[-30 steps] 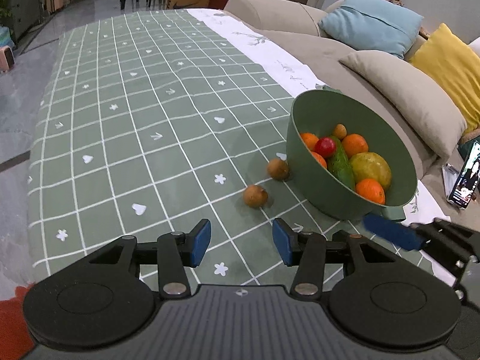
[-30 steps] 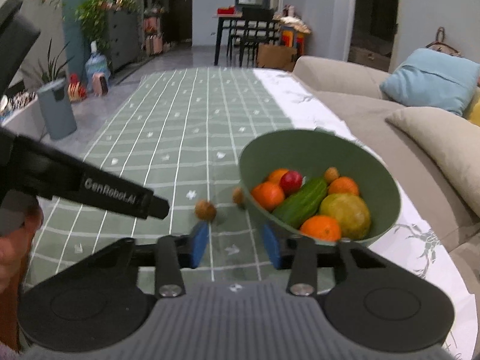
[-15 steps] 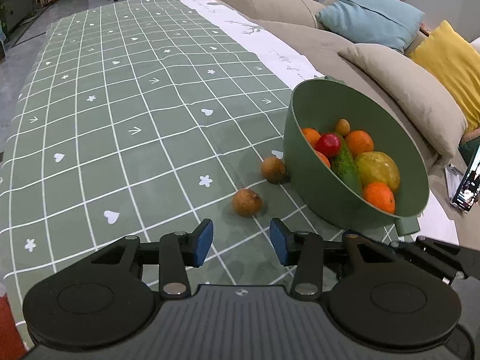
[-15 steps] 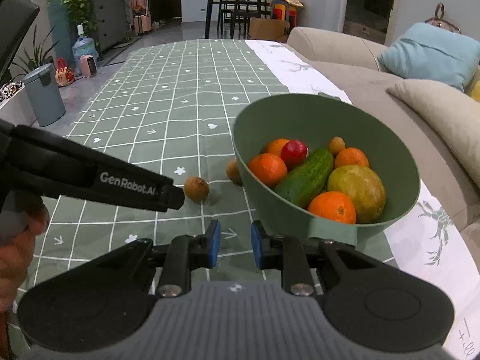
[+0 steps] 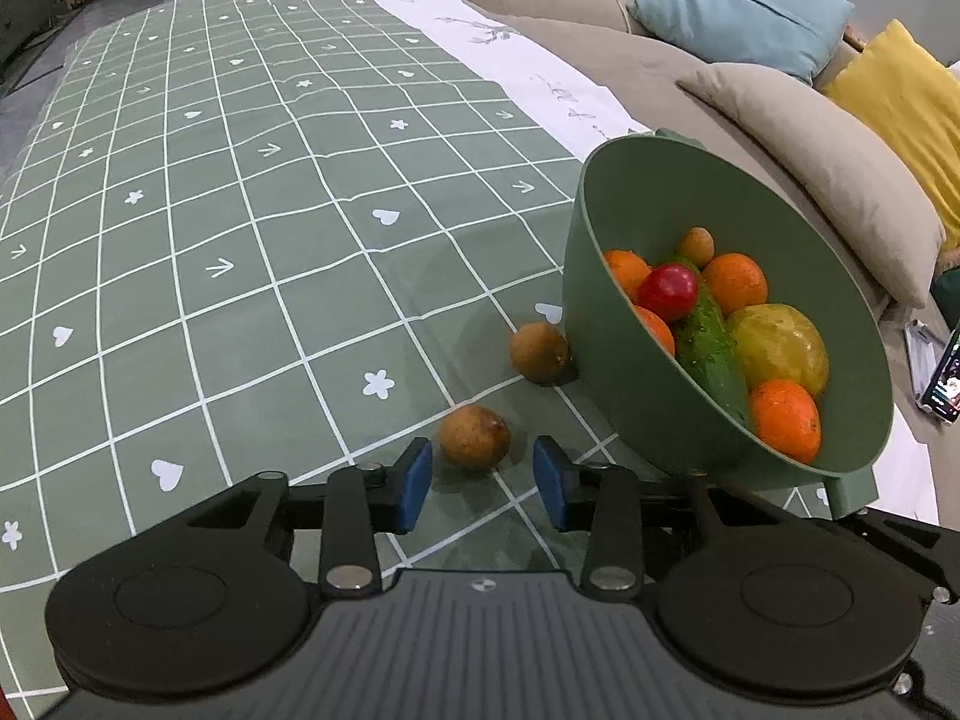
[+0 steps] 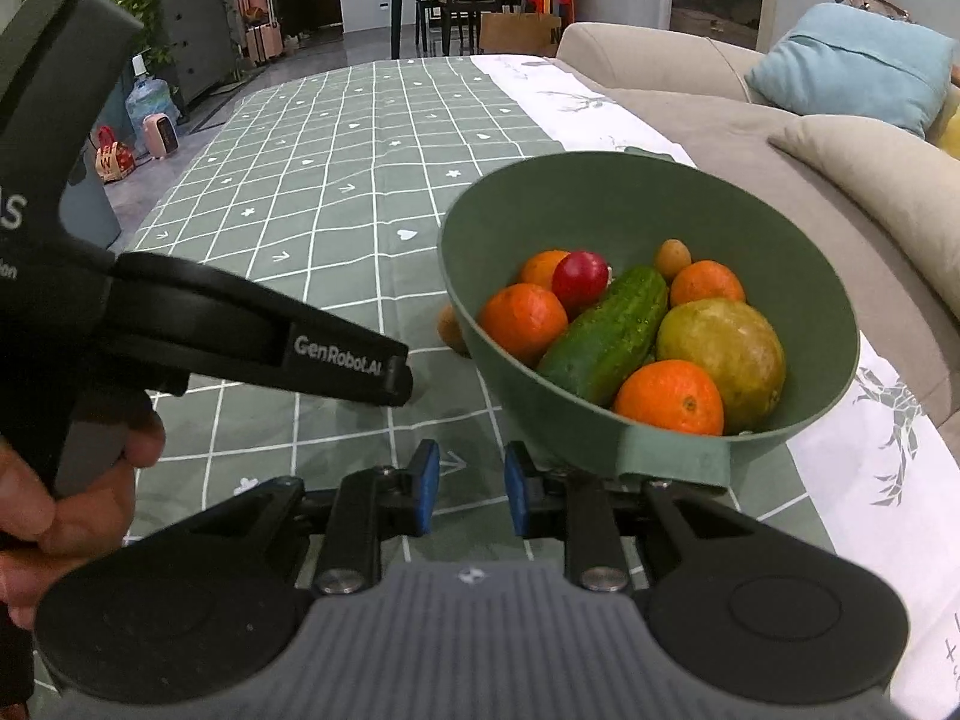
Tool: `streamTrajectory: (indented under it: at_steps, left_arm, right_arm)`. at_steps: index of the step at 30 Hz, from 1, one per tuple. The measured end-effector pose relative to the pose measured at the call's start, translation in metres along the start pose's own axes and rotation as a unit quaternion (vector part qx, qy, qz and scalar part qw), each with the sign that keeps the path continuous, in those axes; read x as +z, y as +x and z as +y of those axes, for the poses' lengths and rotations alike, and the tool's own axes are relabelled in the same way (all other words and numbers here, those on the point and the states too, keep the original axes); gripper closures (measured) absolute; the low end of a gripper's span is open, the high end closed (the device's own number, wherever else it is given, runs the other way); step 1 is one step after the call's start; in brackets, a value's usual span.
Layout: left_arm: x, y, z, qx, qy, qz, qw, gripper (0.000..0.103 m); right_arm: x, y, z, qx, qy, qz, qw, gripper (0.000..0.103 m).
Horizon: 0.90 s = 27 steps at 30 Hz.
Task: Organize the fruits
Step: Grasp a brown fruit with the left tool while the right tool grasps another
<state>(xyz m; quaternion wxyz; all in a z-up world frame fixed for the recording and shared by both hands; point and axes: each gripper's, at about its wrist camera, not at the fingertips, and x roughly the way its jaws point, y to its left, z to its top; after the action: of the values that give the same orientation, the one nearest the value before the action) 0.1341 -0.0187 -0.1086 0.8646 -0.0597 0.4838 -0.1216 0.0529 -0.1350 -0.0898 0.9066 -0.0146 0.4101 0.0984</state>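
Two brown round fruits lie on the green checked tablecloth [image 5: 240, 240]. The nearer brown fruit [image 5: 474, 437] sits just at the tips of my left gripper [image 5: 482, 483]; its jaws are closing and the pads are not touching it. The second brown fruit [image 5: 539, 353] rests against the green bowl [image 5: 636, 396], which holds oranges, a red fruit, a cucumber [image 5: 711, 354] and a yellow-green fruit. My right gripper [image 6: 471, 487] is shut with nothing between its pads, low in front of the bowl [image 6: 630, 210], left of its handle tab [image 6: 675, 457]. The left gripper's arm [image 6: 336, 354] hides the nearer fruit there.
A beige sofa with a beige cushion [image 5: 840, 180], a blue one [image 5: 738, 6] and a yellow one [image 5: 906, 102] runs along the right side. A phone [image 5: 942, 378] lies beside the bowl. A person's hand [image 6: 60, 480] holds the left gripper. Chairs and a dining table stand far back.
My left gripper has come forward and down to the nearer brown fruit, and its jaws have narrowed. The right gripper has closed in on the bowl and its jaws have shut.
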Motion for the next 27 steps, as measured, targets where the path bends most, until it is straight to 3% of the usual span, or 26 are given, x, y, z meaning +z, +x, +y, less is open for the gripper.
streamTrajectory:
  at_steps: [5, 11, 18, 23, 27]
  left_arm:
    - [0.001, 0.004, 0.004, -0.006, -0.007, 0.004, 0.9999, 0.073]
    - [0.001, -0.002, 0.013, -0.013, -0.016, 0.003, 0.9998, 0.074]
    - [-0.001, -0.025, 0.038, -0.019, -0.044, -0.006, 0.9988, 0.074]
    - [-0.004, -0.037, 0.059, -0.024, -0.065, -0.013, 0.9975, 0.074]
    - [-0.008, -0.037, 0.072, -0.028, -0.085, -0.010, 0.9960, 0.074]
  right_arm:
    - [0.001, 0.001, 0.001, 0.000, -0.003, 0.001, 1.000, 0.079]
    - [0.003, 0.001, 0.007, 0.005, -0.019, 0.010, 1.000, 0.079]
    - [0.005, -0.007, 0.040, 0.021, -0.139, 0.001, 0.990, 0.079]
    - [0.020, -0.003, 0.063, 0.006, -0.286, -0.015, 0.958, 0.079]
    - [0.035, 0.011, 0.073, 0.001, -0.418, -0.001, 0.908, 0.079]
